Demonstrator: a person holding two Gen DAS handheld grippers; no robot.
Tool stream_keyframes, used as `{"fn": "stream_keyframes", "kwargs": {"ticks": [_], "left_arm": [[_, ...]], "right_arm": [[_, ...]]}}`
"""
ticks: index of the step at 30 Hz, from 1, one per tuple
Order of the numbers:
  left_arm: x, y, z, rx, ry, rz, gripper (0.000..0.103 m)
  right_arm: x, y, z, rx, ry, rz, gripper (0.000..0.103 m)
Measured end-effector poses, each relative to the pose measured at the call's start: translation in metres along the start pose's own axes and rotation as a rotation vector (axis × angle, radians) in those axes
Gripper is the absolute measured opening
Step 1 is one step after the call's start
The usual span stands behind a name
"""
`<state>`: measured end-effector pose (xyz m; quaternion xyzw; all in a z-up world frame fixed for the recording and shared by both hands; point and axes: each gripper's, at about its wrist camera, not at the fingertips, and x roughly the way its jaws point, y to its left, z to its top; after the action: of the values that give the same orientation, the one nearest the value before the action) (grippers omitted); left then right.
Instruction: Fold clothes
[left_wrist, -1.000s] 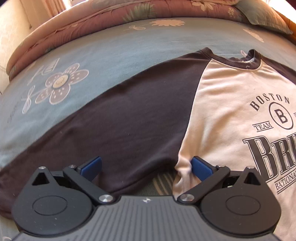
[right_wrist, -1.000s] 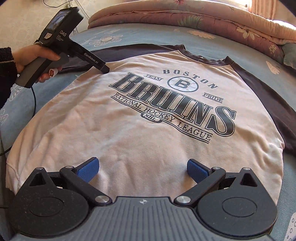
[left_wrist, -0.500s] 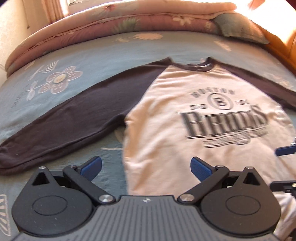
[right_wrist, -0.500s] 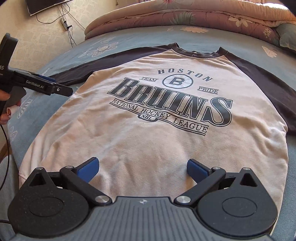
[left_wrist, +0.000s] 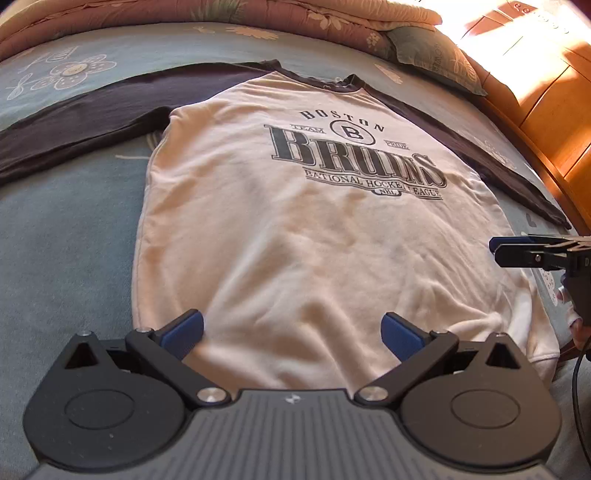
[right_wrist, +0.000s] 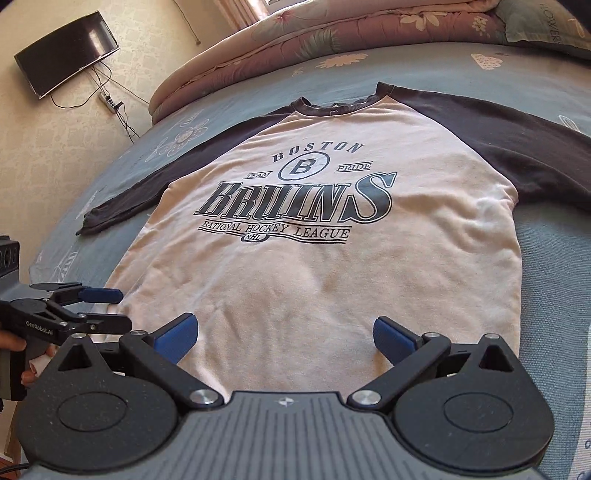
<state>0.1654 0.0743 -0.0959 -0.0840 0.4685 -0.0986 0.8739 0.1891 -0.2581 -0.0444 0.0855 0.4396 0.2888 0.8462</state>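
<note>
A cream sweatshirt (left_wrist: 295, 240) with dark sleeves and a "Boston Bruins" print lies flat, front up, on the bed. Its left sleeve (left_wrist: 92, 118) and right sleeve (left_wrist: 498, 173) stretch out to the sides. My left gripper (left_wrist: 291, 330) hovers open over the hem, towards the shirt's left side, with nothing between its blue pads. My right gripper (right_wrist: 284, 336) is open too, over the hem of the same sweatshirt (right_wrist: 332, 277). Each gripper shows in the other's view: the right gripper (left_wrist: 496, 251) at the shirt's right edge, the left gripper (right_wrist: 110, 308) at its lower left corner.
A blue floral bedsheet (left_wrist: 66, 240) covers the bed. A folded quilt (left_wrist: 258, 14) and a pillow (left_wrist: 436, 55) lie at the head. Wooden furniture (left_wrist: 546, 110) borders the right side. A TV (right_wrist: 66, 51) with dangling cables hangs on the left wall.
My left gripper has moved from the left sleeve and armpit back and rightward to the hem. The right gripper has pulled back and turned slightly. Both stayed open.
</note>
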Motion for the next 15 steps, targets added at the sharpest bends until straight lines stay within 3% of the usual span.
{"fn": "stream_keyframes", "kwargs": {"ticks": [4, 8, 11, 15], "left_arm": [[-0.008, 0.0, -0.011, -0.014, 0.038, 0.039, 0.102], [-0.008, -0.012, -0.007, -0.039, 0.017, 0.001, 0.102], [0.003, -0.026, -0.011, -0.028, 0.027, -0.02, 0.102], [0.0, -0.037, -0.026, 0.051, 0.005, 0.032, 0.102]], "right_arm": [[0.004, -0.002, -0.003, 0.002, 0.03, -0.016, 0.103], [0.008, -0.001, -0.003, -0.009, 0.032, -0.031, 0.103], [0.009, 0.0, -0.004, -0.017, 0.024, -0.042, 0.103], [0.01, 0.001, -0.005, -0.021, 0.017, -0.051, 0.103]]}}
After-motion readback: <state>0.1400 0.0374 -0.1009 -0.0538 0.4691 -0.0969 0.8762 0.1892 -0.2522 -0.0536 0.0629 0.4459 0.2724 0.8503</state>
